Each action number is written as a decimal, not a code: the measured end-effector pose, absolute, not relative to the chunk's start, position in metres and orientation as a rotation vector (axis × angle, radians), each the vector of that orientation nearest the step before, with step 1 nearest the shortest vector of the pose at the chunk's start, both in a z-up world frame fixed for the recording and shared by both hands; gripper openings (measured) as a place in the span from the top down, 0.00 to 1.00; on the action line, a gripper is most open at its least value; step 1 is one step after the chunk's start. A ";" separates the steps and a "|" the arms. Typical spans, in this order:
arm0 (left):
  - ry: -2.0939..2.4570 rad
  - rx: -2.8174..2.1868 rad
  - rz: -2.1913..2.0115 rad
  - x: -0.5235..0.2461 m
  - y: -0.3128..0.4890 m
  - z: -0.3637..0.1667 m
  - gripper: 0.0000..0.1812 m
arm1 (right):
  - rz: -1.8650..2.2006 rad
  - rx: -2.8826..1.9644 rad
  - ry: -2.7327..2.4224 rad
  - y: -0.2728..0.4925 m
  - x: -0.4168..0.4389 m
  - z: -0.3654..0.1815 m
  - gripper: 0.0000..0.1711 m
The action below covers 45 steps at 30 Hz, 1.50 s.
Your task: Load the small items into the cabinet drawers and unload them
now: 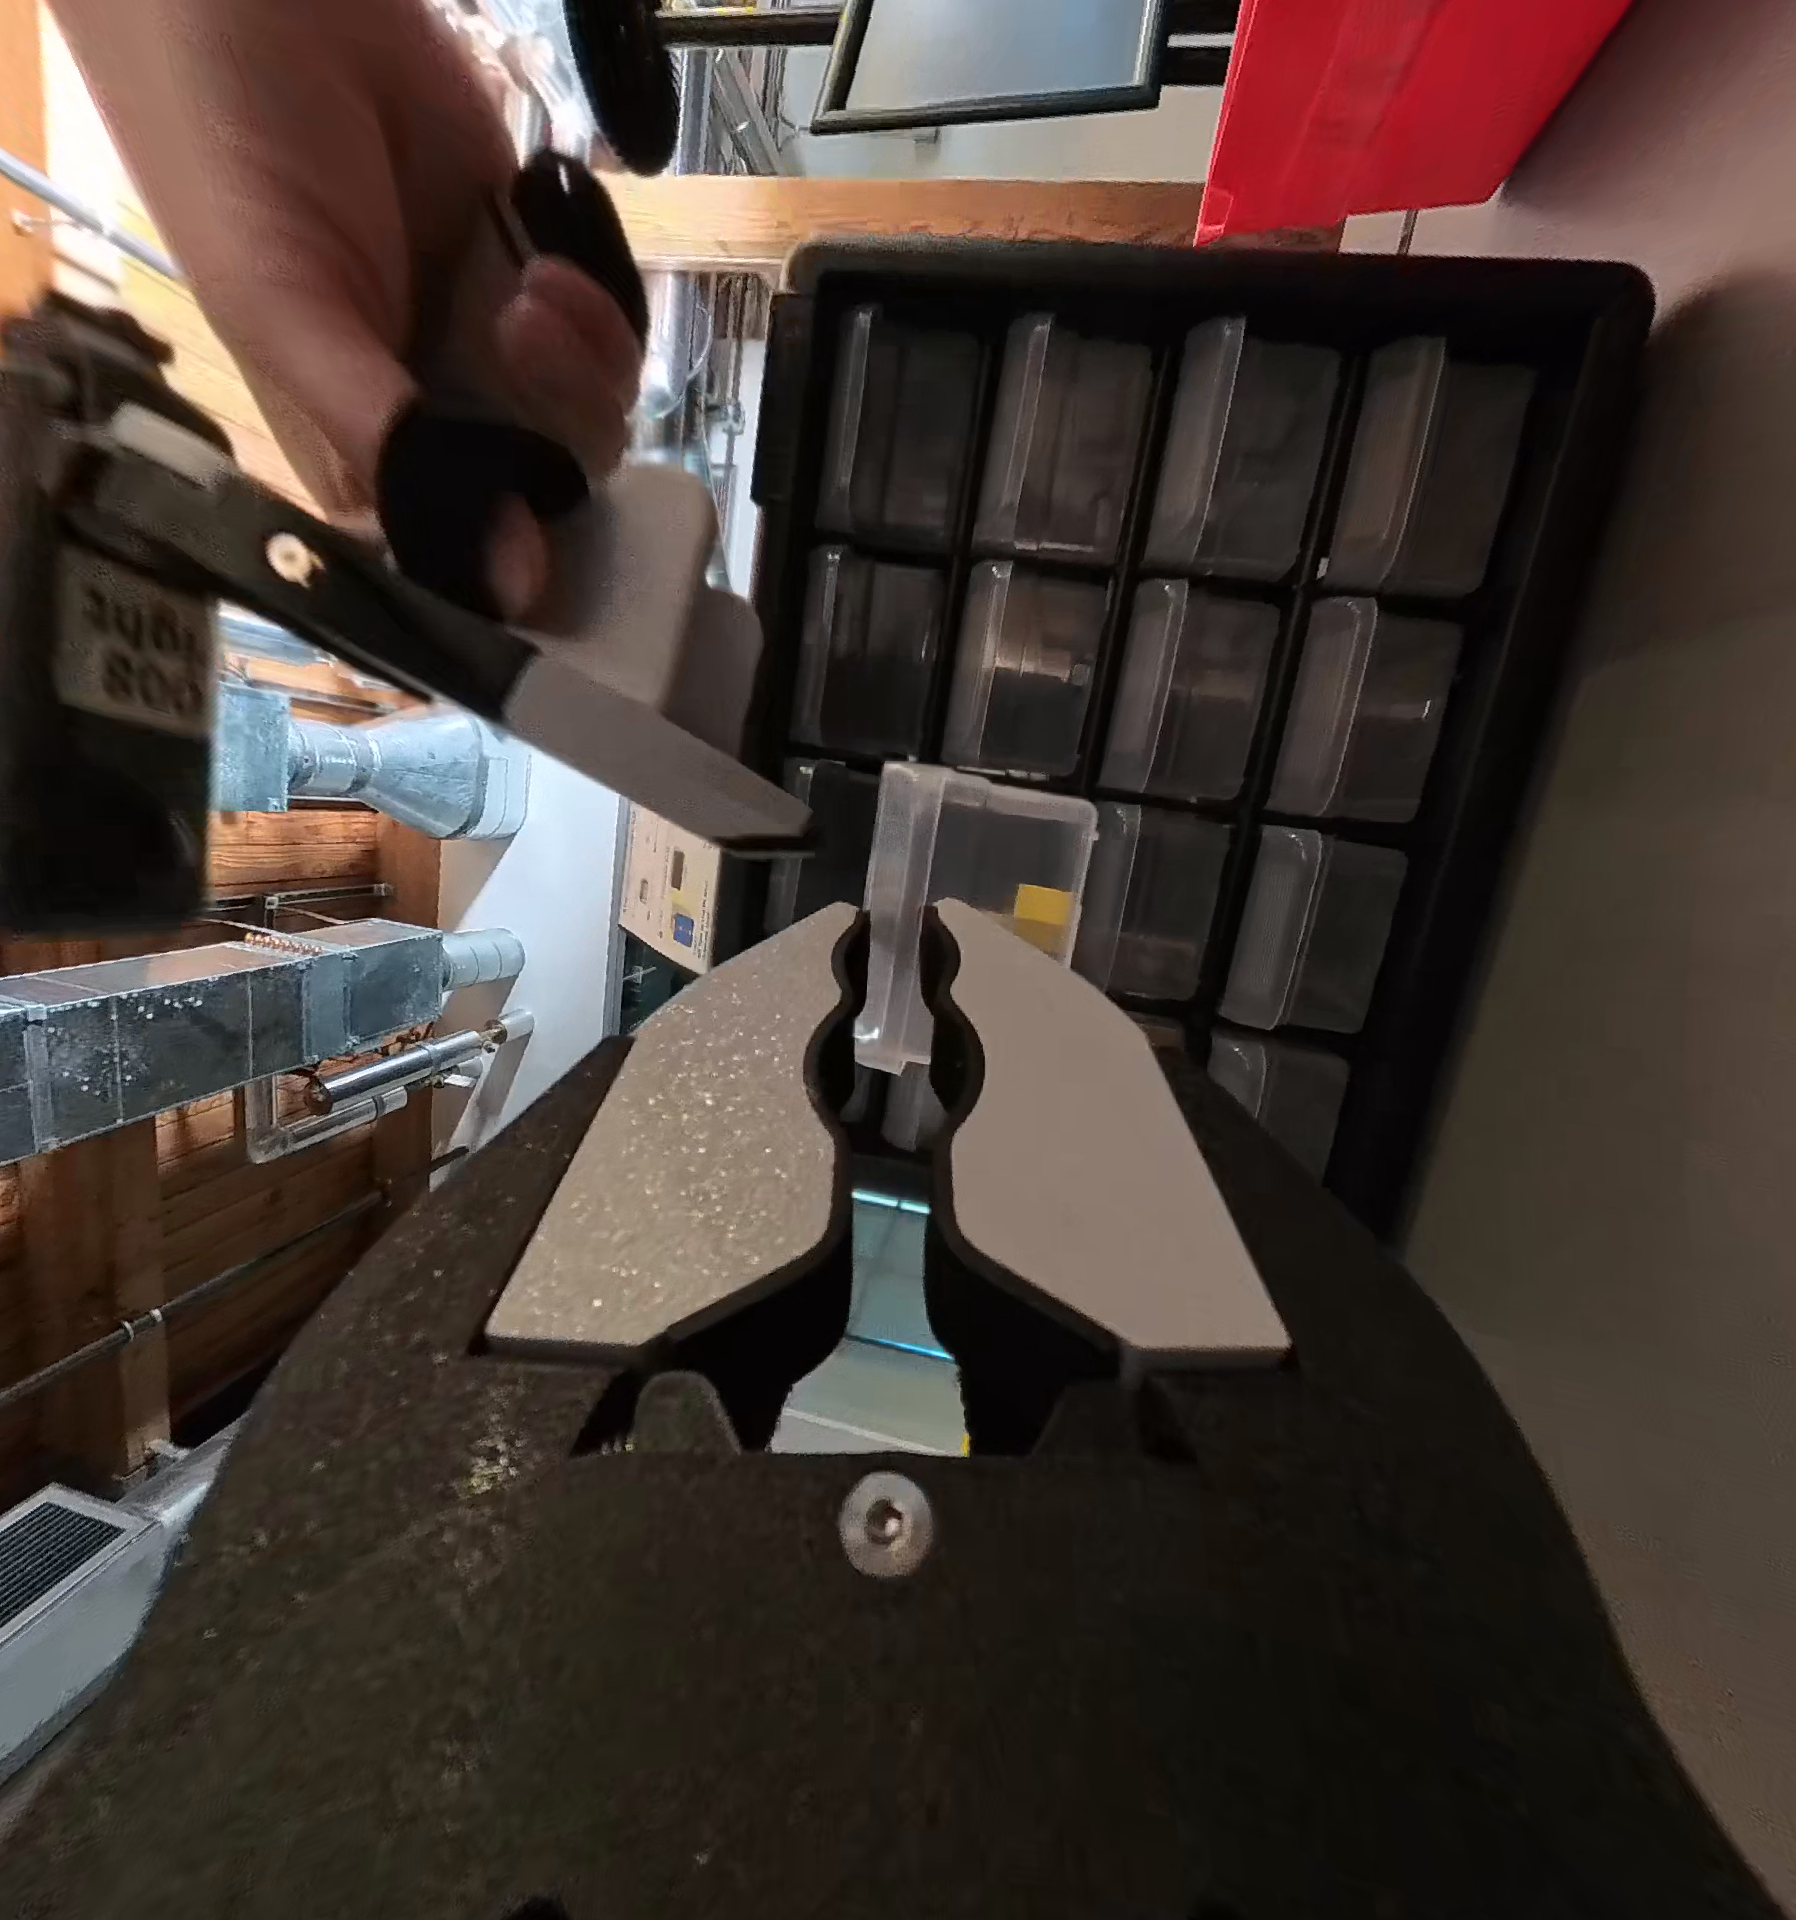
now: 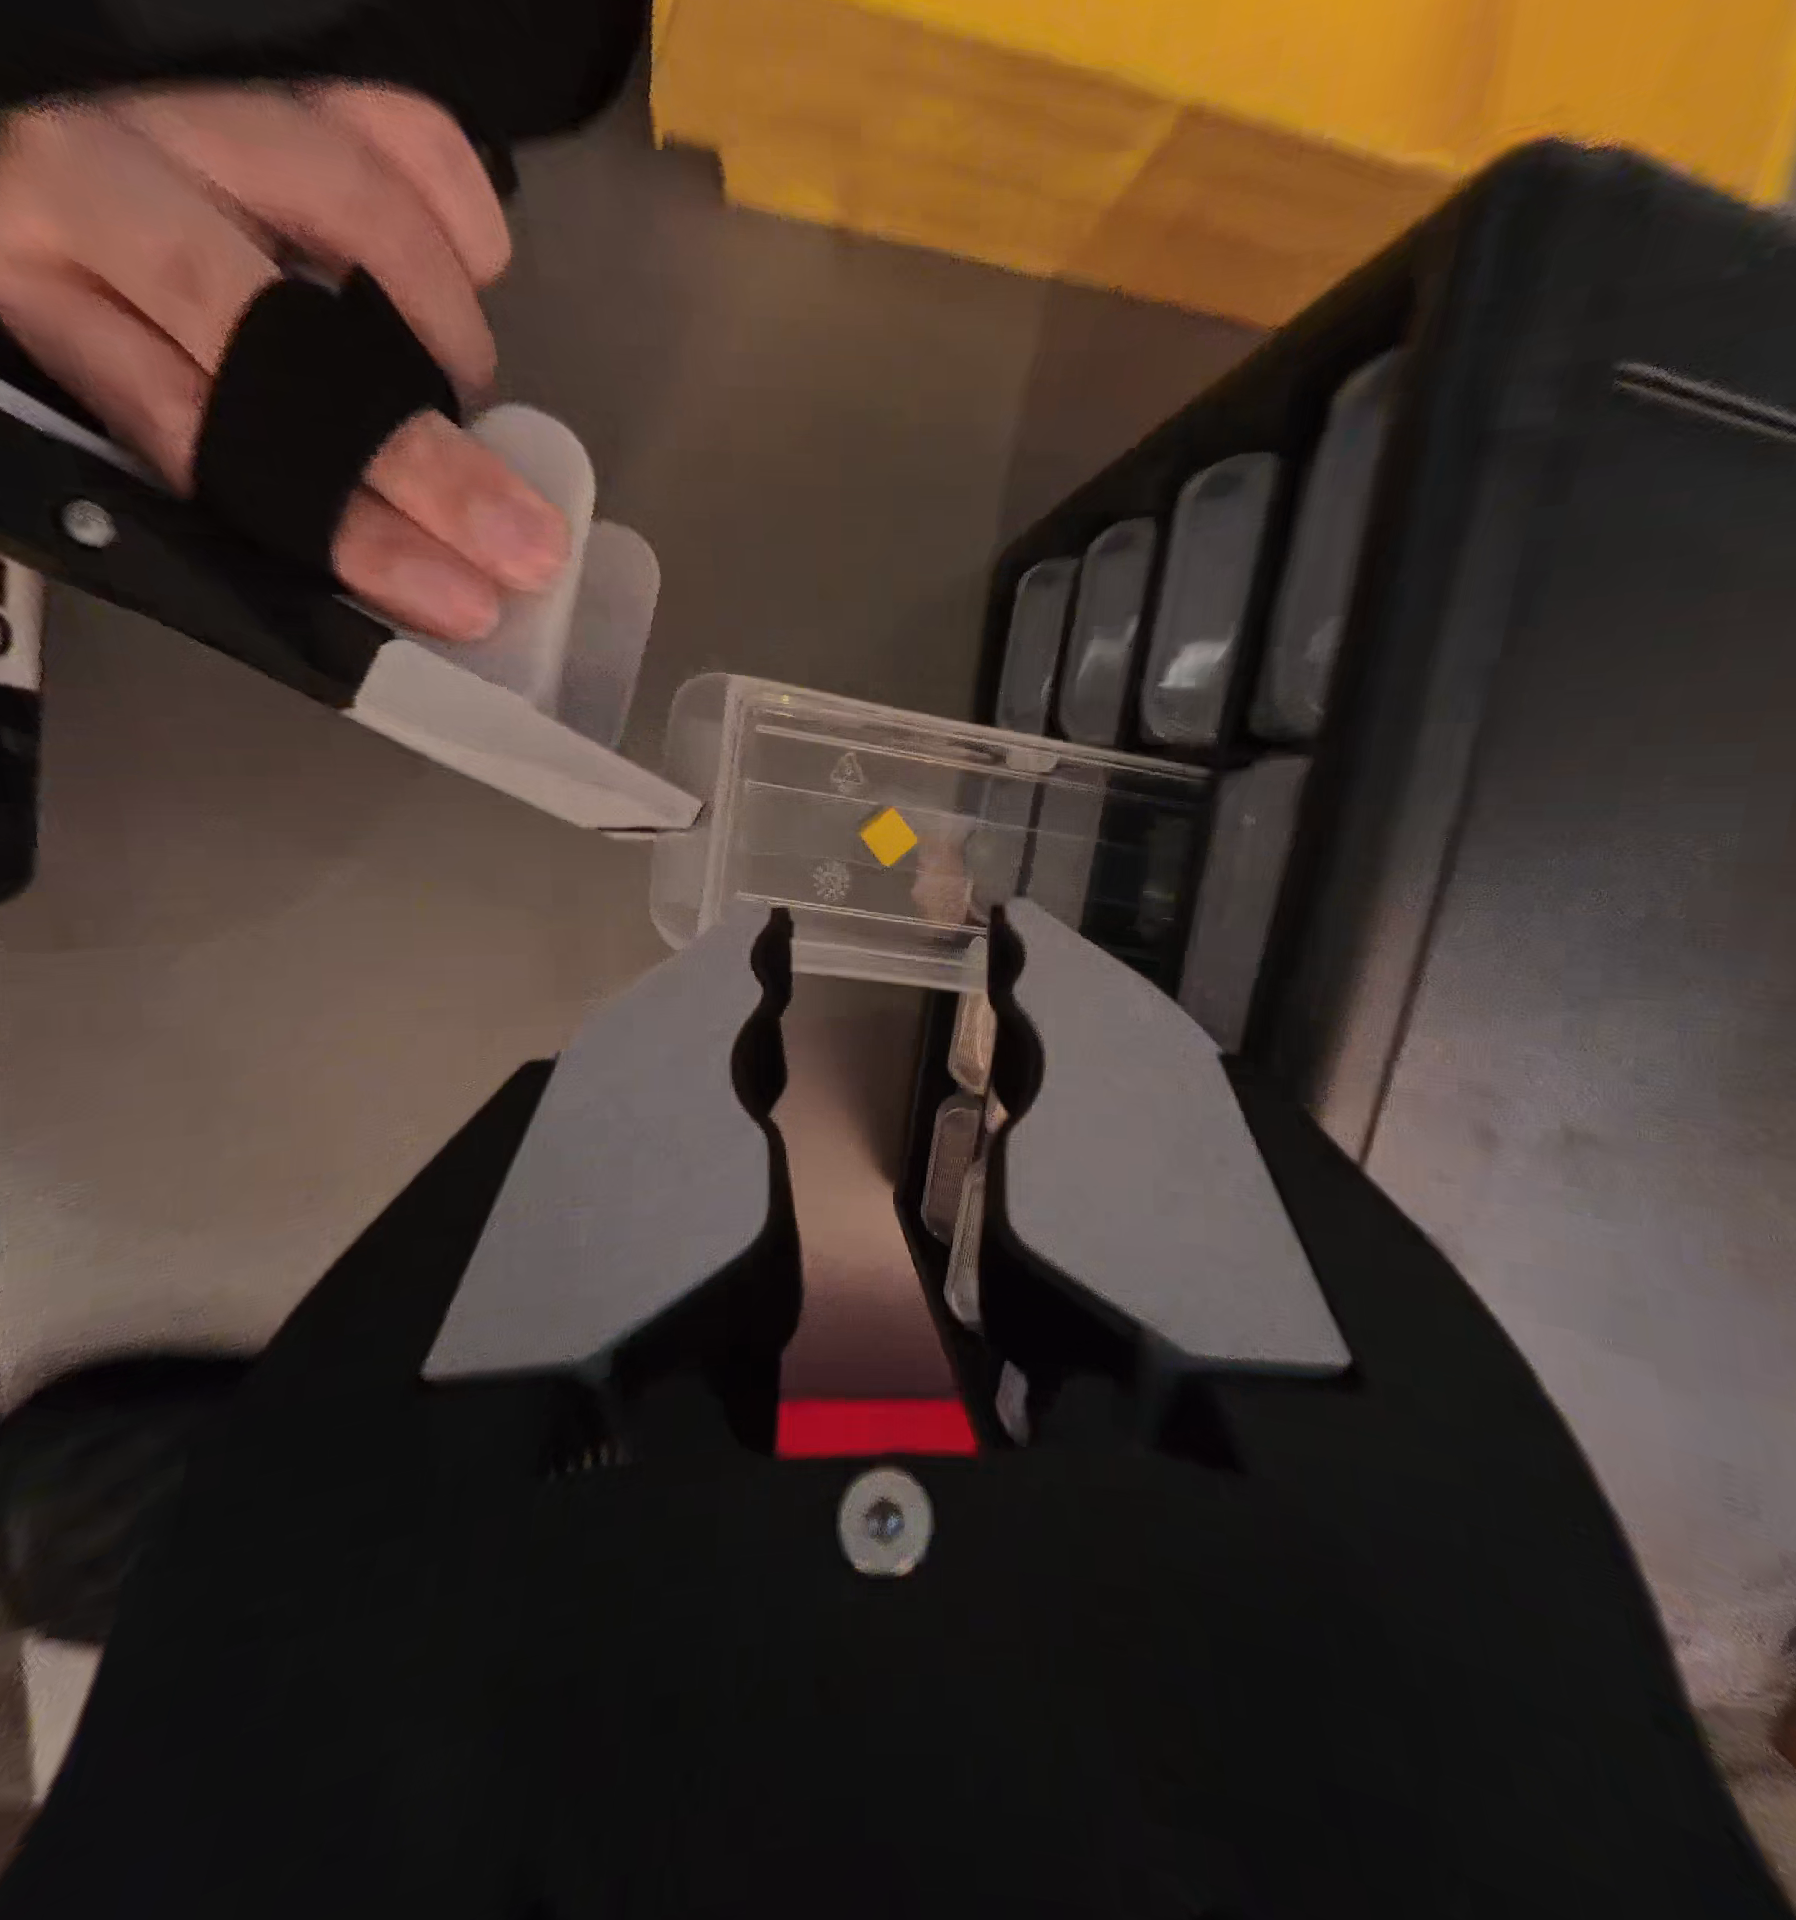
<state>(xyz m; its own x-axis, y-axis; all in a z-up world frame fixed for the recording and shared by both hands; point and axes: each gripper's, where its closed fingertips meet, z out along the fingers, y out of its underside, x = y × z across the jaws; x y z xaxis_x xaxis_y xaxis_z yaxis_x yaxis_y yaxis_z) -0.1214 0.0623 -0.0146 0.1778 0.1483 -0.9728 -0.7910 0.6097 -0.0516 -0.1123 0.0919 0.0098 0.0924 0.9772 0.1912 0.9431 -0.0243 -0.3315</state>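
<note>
Wooden wall panelling and silver metal ducting (image 1: 146, 1029) fill the left of the left wrist view, with a red bin (image 1: 1393, 104) at the top right. Against this stands one black cabinet (image 1: 1559, 665), seen turned on its side, its front a grid of clear drawers; thirteen shut ones can be counted there, though the gripper hides part of the grid. One clear drawer (image 1: 987, 831) is pulled out toward the camera, and a single small yellow cube (image 1: 1041, 918) lies inside it.

Clamped on that drawer's front tab, the left gripper (image 1: 896, 935) has its jaws drawn close together. Its other appearance, in the right wrist view, shows a hand (image 2: 239, 312) working it. The right gripper (image 2: 889, 925) sits just beneath the drawer with jaws apart, gripping nothing. Behind the cabinet in that view lies a yellow bin (image 2: 1185, 125).
</note>
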 end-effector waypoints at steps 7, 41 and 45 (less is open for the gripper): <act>1.213 -0.659 0.712 -0.122 0.062 -0.013 0.95 | 0.118 -2.136 -2.054 0.096 -0.122 -0.021 0.83; 1.230 -0.643 0.704 -0.118 0.054 -0.017 0.95 | -0.039 -2.307 -2.067 0.095 -0.119 -0.031 0.85; 1.226 -0.644 0.702 -0.118 0.053 -0.016 0.95 | -0.092 -2.402 -2.082 0.088 -0.114 -0.038 0.85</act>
